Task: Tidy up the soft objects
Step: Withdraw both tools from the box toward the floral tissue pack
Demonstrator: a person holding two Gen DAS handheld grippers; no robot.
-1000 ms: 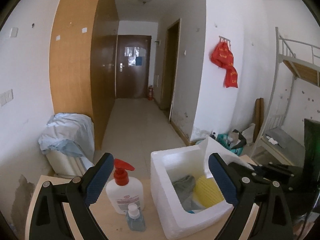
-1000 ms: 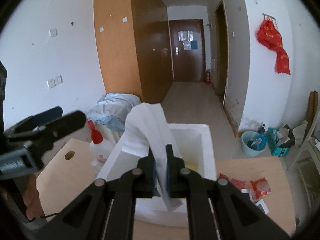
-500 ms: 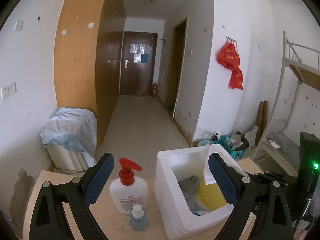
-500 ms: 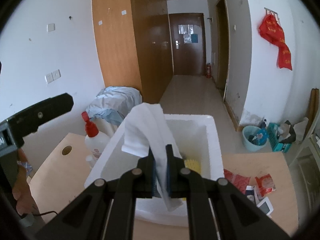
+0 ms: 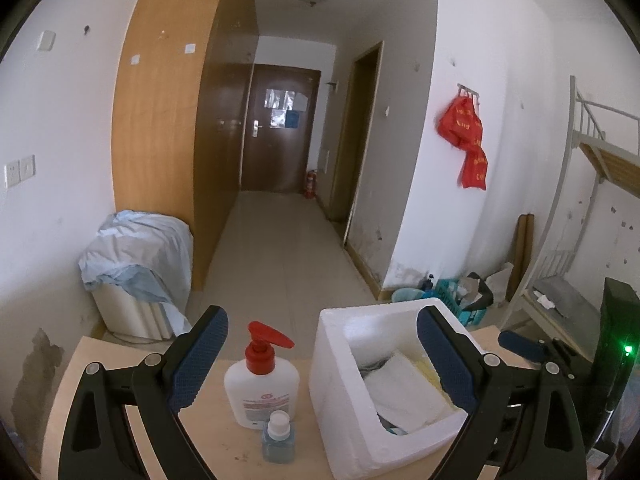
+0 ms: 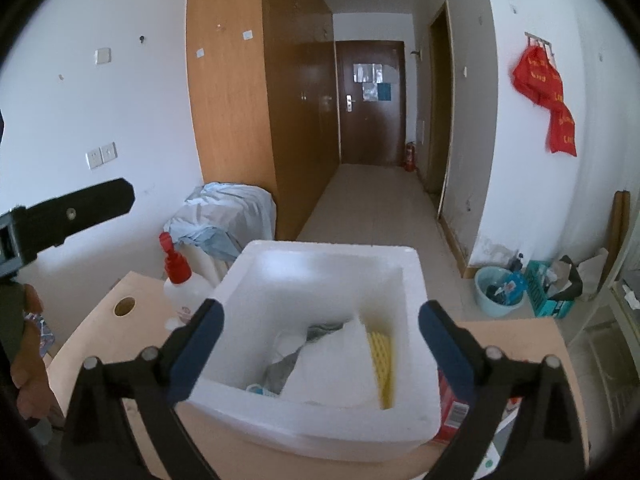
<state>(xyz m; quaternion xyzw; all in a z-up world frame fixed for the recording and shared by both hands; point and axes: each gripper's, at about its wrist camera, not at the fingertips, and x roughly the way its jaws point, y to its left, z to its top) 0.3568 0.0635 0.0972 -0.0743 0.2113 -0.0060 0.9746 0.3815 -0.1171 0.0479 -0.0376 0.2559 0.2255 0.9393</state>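
White cloth (image 6: 336, 364) now dropped in foam box (image 6: 320, 252)

The foam box (image 6: 328, 264) is plain white; inside lie a white cloth (image 6: 336, 364), a yellow ridged sponge (image 6: 380, 364) and a grey cloth (image 6: 280, 372). The white pump bottle (image 5: 262, 390) has a red head, the small bottle (image 5: 278, 442) is pale blue, and the table (image 5: 208, 436) is light tan.

The light wooden table (image 5: 224, 436) carries a foam box (image 5: 344, 412), a pump bottle (image 5: 261, 390) and a small bottle (image 5: 278, 442).
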